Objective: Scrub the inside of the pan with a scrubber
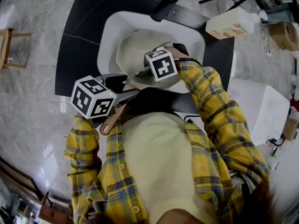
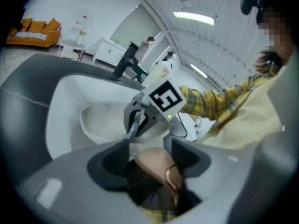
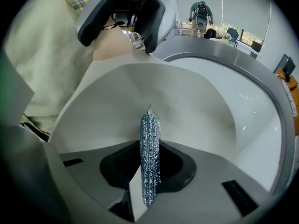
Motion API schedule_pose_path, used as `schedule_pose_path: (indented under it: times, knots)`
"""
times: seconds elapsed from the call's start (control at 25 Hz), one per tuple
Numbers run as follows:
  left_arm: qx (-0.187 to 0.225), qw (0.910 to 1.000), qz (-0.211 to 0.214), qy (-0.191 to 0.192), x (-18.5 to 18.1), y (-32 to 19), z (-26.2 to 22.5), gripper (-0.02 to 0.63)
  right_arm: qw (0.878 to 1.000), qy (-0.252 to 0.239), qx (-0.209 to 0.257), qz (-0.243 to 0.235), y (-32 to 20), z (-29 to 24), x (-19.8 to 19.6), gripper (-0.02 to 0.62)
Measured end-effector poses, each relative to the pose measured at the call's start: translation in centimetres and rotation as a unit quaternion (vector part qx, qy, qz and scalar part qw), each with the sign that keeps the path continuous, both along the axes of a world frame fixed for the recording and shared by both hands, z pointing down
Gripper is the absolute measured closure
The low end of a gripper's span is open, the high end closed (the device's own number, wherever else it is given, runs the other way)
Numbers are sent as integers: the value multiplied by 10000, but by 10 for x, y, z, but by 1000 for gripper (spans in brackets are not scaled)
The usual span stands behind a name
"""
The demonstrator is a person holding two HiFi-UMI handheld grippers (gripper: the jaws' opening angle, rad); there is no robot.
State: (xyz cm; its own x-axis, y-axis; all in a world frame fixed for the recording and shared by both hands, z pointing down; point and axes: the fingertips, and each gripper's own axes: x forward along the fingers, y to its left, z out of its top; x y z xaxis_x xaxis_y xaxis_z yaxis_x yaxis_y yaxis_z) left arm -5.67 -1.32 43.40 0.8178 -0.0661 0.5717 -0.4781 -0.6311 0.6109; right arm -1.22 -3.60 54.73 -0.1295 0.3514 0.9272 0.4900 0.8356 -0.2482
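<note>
Left gripper is closed on the tan pan handle. Right gripper clamps a silvery-blue mesh scrubber inside the cream round pan, within the white sink.

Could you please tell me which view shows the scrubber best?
The right gripper view: the scrubber fills its centre, clamped edge-on in the right gripper over the pan. The other two views show only a small grey sliver.

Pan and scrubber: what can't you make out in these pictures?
- Right gripper view: the scrubber is edge-on, so contact with the pan is unclear.
- Head view: the right gripper covers where the scrubber meets the pan.
- Left gripper view: the pan handle between the jaws is blurred.
- Head view: bottle label too small.
</note>
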Motion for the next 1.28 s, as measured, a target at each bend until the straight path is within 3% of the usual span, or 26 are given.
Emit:
schedule_pose_path:
  times: [0.32, 0.64, 0.88, 1.08, 1.28]
  knots:
    - [-4, 10000, -12, 18, 1, 0, 0, 321, 9988, 85, -471, 80, 14, -9, 15, 512]
    - [-11, 10000, -20, 30, 1, 0, 0, 322, 9913, 630, -1090, 396, 27, -18, 39, 512]
    - [-5, 10000, -17, 28, 1, 0, 0, 321, 9868, 838, -1295, 483, 30, -23, 52, 512]
    - [1, 10000, -9, 23, 1, 0, 1, 321, 9886, 638, -1128, 767, 15, -26, 50, 512]
    - [-3, 10000, -14, 26, 0, 0, 1, 321, 9924, 147, -51, 1220, -28, -14, 40, 512]
